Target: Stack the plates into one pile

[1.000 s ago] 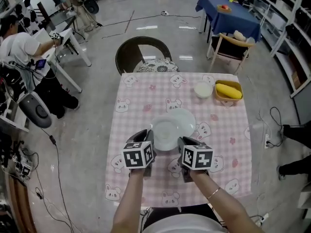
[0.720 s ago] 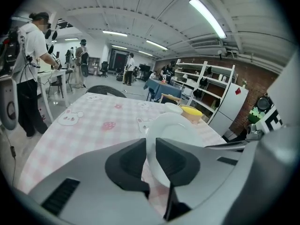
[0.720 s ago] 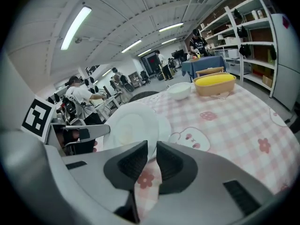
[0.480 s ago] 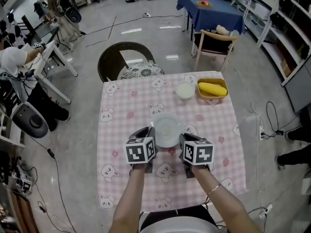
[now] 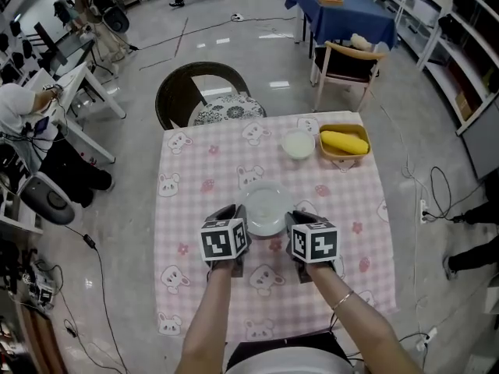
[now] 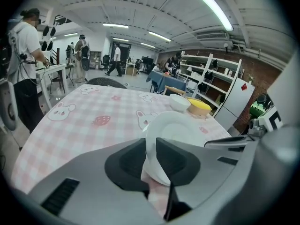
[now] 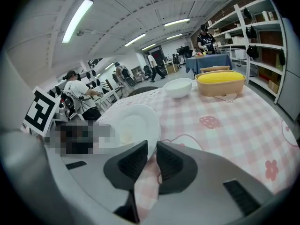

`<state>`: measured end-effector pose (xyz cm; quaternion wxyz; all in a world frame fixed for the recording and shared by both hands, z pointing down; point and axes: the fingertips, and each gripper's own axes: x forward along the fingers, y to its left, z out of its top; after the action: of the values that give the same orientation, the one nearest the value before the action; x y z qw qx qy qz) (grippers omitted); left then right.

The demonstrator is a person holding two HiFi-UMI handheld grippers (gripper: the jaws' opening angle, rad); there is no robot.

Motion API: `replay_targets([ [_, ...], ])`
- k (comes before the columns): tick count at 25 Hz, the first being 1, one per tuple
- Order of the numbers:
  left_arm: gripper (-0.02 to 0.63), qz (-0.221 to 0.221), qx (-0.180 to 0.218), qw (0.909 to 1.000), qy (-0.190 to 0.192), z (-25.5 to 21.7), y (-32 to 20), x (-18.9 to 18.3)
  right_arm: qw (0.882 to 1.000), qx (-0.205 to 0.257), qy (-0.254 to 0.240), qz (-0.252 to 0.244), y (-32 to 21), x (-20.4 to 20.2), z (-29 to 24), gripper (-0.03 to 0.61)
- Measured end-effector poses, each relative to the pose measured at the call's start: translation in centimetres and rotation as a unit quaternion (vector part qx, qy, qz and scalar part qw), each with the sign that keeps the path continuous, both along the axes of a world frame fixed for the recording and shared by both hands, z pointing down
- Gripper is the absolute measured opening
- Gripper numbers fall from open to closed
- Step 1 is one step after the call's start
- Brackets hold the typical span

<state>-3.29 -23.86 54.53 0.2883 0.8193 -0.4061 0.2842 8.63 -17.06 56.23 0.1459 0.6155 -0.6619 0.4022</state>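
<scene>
A white plate (image 5: 266, 211) is over the middle of the pink checked table (image 5: 195, 178); I cannot tell whether it touches the cloth. My left gripper (image 5: 236, 223) is shut on the plate's left rim, and my right gripper (image 5: 295, 223) is shut on its right rim. In the left gripper view the plate (image 6: 180, 128) stands edge-on, its rim pinched between the dark pads (image 6: 126, 165) of the left gripper (image 6: 151, 159). Seen from the right gripper view, the plate (image 7: 129, 123) has its rim caught in the right gripper (image 7: 152, 159). Only this one plate shows.
A small white bowl (image 5: 297, 143) and a yellow tub (image 5: 344, 142) holding something yellow sit at the table's far right. A dark round-backed chair (image 5: 204, 93) stands behind the far edge. People and desks are off to the left.
Both grippers have carried the plate a little away from me and slightly down, so it looks smaller now. The head view has shifted as well.
</scene>
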Motion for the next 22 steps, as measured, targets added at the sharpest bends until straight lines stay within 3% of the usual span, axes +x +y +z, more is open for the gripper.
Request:
replay_targets([
  [6, 0.086, -0.007, -0.015, 0.9998, -0.013, 1.3, -0.4, -0.5, 1.0, -0.003, 0.01, -0.021, -0.8, -0.3, 0.7, 0.066],
  [16, 0.092, -0.004, 0.0, 0.9991, -0.042, 1.8, -0.7, 0.0, 0.999, 0.009, 0.026, -0.03, -1.6, 0.3, 1.0, 0.067],
  [22, 0.095, -0.015, 0.005, 0.9997, -0.019, 1.8, -0.8, -0.1, 0.999, 0.012, 0.026, -0.024, -1.8, 0.5, 1.0, 0.067],
])
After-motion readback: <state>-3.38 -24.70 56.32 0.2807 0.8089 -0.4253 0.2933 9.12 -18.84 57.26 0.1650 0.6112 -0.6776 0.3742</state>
